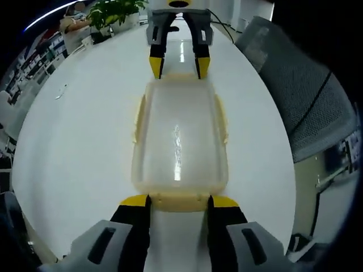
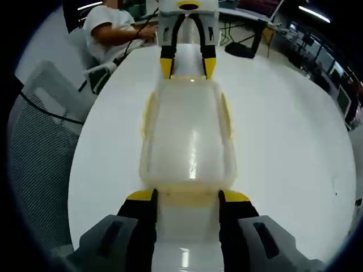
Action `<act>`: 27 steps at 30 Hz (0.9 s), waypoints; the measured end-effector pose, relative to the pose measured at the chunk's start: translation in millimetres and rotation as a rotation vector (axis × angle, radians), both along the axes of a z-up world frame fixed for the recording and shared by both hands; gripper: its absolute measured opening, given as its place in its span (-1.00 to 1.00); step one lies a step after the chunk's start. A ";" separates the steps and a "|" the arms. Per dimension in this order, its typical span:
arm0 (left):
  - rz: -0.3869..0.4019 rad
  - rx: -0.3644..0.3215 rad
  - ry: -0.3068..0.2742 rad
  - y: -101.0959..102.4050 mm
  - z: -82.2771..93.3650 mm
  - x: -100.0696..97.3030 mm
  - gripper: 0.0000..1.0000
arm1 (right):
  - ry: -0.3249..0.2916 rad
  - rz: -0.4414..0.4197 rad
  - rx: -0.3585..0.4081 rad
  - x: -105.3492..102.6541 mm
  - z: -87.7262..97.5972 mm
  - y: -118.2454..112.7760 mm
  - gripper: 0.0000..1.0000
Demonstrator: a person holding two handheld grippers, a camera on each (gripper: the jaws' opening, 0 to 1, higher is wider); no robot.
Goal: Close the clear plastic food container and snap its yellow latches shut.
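The clear plastic container (image 1: pixel 178 136) (image 2: pixel 189 133) lies lengthwise on the white table (image 1: pixel 85 141) (image 2: pixel 283 141), its lid resting on top. Yellow latches run along both long sides (image 1: pixel 138 119) (image 2: pixel 227 116) and at the short ends (image 1: pixel 179 199) (image 2: pixel 187 196). My left gripper (image 1: pixel 179 201) is open at one short end, its yellow-tipped jaws on either side of that end latch. It shows across the box in the right gripper view (image 2: pixel 187 69). My right gripper (image 2: pixel 188 196) is open at the opposite end in the same way, facing me in the left gripper view (image 1: pixel 179 69).
A grey mesh office chair (image 1: pixel 306 96) (image 2: pixel 39 141) stands beside the table's edge. A potted plant (image 1: pixel 113 11) sits at the table's far end. A person in a white shirt (image 2: pixel 113 28) sits at the other end, with desks behind.
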State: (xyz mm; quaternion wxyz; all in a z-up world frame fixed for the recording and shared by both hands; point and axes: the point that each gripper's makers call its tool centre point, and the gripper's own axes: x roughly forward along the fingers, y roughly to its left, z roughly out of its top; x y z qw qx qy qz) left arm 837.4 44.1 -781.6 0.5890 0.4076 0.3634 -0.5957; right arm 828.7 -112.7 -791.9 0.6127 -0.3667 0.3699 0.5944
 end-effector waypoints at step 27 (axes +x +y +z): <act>0.013 0.026 0.004 3.6 12.6 -7.2 -0.36 | 0.013 0.028 0.029 -7.8 18.4 1.6 -0.30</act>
